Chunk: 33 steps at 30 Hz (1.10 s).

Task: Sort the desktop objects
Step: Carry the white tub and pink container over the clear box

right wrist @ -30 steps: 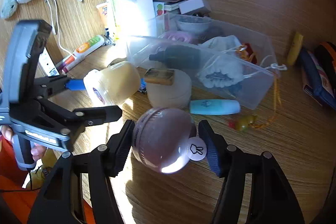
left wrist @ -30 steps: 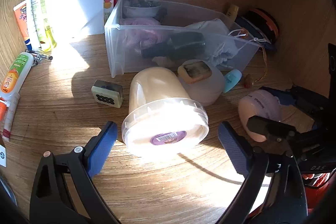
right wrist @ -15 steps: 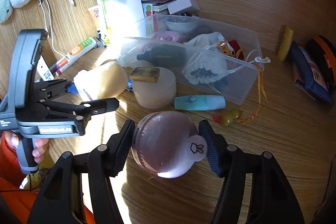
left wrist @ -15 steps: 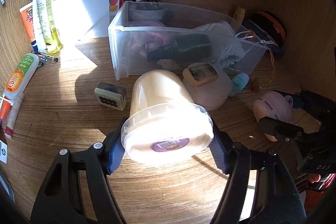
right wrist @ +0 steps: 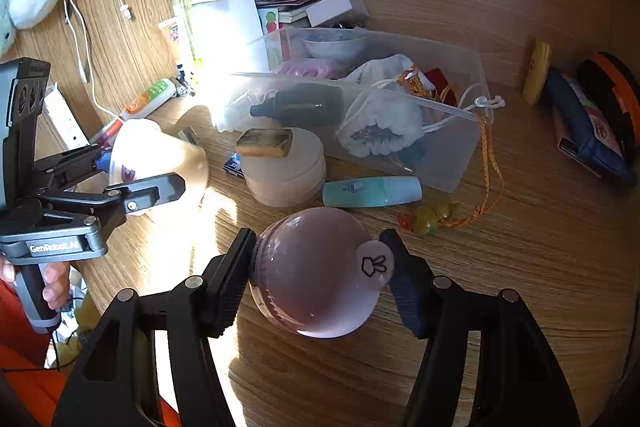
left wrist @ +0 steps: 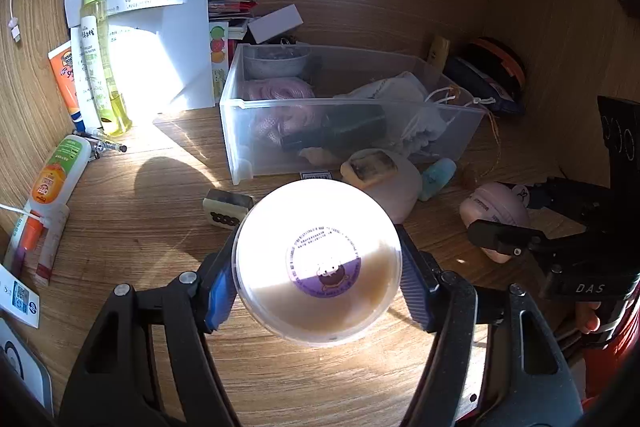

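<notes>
Wooden desk (left wrist: pixel 120 227): grained laminate, sunlit, cluttered throughout.

Clear plastic bin (left wrist: pixel 448 131), centre frame: thin-walled, translucent, holding a drawstring pouch, a dark bottle and a bowl.

Cream tub (left wrist: pixel 318 269), lower centre of the left view: rigid, smooth plastic, tapered body, round lid facing the camera with a purple label. The left gripper (left wrist: pixel 316 287) is clamped across its lidded end, blue pads on either side. Judged light but slick; the rim lip offers the securest purchase.

Pink round case (right wrist: pixel 316 271), lower centre of the right view: glossy, domed, seamed at the middle. The right gripper (right wrist: pixel 320 275) pinches it at the seam. Judged hard, slippery, liable to rotate.
</notes>
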Tool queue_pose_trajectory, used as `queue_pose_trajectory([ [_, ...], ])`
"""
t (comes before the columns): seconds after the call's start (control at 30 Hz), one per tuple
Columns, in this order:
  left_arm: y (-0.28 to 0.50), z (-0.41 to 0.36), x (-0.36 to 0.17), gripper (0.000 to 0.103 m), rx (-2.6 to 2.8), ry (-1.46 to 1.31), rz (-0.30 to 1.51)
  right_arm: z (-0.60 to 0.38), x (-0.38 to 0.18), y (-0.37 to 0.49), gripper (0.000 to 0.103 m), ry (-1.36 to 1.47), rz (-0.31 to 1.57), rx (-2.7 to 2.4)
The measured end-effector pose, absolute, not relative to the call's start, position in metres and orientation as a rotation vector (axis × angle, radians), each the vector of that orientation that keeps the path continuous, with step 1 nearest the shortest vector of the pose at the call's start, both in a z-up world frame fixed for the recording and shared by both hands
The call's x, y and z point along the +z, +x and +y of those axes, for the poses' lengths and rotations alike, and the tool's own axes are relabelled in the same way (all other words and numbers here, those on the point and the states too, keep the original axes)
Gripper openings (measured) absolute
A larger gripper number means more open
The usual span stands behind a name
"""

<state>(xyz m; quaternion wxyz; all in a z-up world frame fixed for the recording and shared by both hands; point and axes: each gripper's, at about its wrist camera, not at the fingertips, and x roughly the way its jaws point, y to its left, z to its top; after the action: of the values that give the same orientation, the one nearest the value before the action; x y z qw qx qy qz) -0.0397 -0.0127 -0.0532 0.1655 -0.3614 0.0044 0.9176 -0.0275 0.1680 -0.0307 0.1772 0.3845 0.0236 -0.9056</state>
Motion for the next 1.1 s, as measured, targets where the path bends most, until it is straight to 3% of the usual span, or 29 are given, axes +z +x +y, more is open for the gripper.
queue_pose_trajectory([
  [1.1, -0.082, -0.038, 0.016, 0.068, 2.655, -0.814, -0.196, 0.204, 0.044, -0.060, 0.060, 0.937, -0.045, -2.636],
])
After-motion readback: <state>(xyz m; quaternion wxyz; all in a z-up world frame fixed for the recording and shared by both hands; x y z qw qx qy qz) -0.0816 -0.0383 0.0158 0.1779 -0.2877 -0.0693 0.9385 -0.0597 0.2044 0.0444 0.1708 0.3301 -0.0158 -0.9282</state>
